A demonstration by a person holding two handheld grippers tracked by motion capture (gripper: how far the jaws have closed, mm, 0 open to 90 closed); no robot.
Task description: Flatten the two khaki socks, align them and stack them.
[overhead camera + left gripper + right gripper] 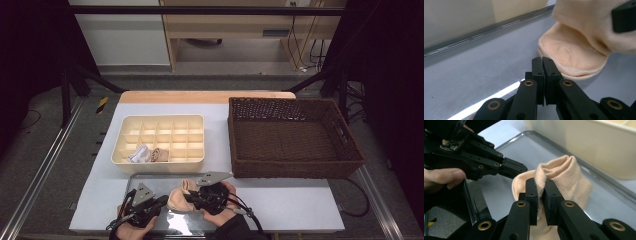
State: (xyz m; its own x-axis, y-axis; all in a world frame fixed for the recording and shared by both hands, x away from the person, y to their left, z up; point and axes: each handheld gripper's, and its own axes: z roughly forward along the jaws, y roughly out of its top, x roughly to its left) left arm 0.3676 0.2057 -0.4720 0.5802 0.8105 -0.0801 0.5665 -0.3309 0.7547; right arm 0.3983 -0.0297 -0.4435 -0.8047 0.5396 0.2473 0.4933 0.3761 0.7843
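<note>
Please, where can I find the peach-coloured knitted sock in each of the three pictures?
High view: the peach-coloured knitted sock lies bottom centre, between the two grippers, on the shiny metal tray.
Left gripper view: upper right, just beyond the shut jaw tips.
Right gripper view: centre, a fold pinched between the jaws.
Shared landmark: the cream plastic divided box behind the tray.

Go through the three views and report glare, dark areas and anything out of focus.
High view: dark at both sides, the table evenly lit, soft glare on the metal tray. Left gripper view: a bright glare streak on the tray near the shut left gripper; the peach sock is soft, the background blurred. Right gripper view: the right gripper pinching the sock is sharp, the cream organizer blurred.
</note>
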